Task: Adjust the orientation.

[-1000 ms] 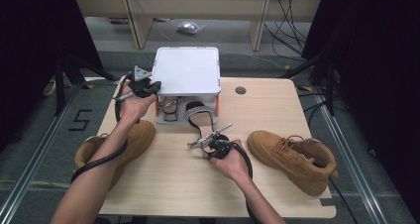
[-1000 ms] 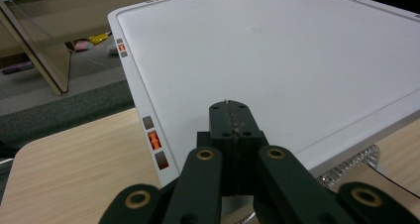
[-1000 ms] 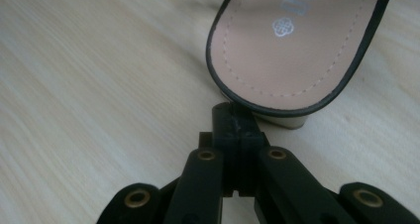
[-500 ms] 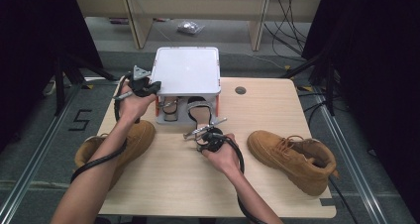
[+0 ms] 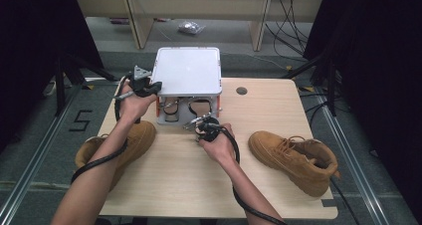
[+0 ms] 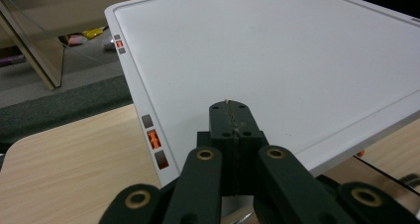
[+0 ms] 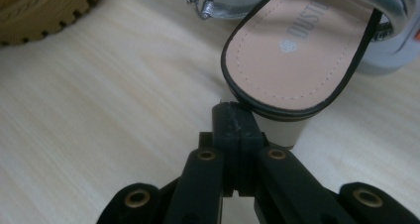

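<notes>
While the left gripper [image 5: 154, 88] rests closed and empty at the white box [image 5: 189, 70] lid's left edge, the high view shows the right gripper [image 5: 191, 125] before the sandals [image 5: 191, 105] beneath; boots [image 5: 296, 158] flank both arms on the counter [image 5: 268, 110]. In the left gripper view, the lid [image 6: 277, 60] could tip if nudged. In the right gripper view, closed empty jaws touch a sandal's heel [image 7: 277, 127]; pushing may shove it deeper under the box, and the box legs hinder access.
</notes>
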The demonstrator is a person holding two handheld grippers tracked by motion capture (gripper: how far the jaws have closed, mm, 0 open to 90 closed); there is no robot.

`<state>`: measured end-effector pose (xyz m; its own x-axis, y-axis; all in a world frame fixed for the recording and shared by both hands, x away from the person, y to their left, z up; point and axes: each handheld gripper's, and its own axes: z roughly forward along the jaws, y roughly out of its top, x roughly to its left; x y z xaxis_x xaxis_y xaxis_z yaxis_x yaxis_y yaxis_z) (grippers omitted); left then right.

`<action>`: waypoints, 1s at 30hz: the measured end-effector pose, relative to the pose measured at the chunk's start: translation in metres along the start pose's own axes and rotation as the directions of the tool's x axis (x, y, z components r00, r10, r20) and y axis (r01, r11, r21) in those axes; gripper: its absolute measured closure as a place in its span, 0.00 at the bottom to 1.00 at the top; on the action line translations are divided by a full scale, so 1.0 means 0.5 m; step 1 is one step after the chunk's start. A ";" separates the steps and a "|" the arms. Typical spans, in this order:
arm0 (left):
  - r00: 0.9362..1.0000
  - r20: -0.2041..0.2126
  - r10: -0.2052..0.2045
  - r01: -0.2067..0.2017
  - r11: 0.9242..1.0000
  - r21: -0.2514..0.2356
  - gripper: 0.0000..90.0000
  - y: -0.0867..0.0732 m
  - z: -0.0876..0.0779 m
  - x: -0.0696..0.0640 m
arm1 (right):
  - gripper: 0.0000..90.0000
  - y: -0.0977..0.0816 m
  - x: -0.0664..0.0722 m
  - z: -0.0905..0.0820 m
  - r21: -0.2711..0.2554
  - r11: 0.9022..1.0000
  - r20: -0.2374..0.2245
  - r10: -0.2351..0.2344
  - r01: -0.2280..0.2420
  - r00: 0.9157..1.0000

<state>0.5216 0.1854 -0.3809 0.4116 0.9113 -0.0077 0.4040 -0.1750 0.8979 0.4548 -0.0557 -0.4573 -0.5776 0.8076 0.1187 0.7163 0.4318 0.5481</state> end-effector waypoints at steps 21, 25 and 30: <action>1.000 0.000 0.006 -0.006 1.000 0.011 1.00 0.002 -0.001 0.000 | 1.00 0.052 -0.022 0.023 -0.078 0.996 0.089 0.041 -0.034 0.995; 1.000 0.001 0.006 -0.006 1.000 0.010 1.00 0.001 -0.001 0.000 | 1.00 0.057 -0.028 0.033 -0.093 0.995 0.104 0.035 -0.026 0.994; 1.000 0.002 0.007 -0.007 1.000 0.010 1.00 0.001 -0.001 0.000 | 1.00 0.062 -0.028 0.040 -0.115 0.993 0.123 0.029 -0.015 0.992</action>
<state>0.5216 0.1855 -0.3800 0.4157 0.9095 -0.0023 0.4095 -0.1849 0.8934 0.4930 -0.0456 -0.4586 -0.5036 0.8634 0.0317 0.6751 0.3703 0.6381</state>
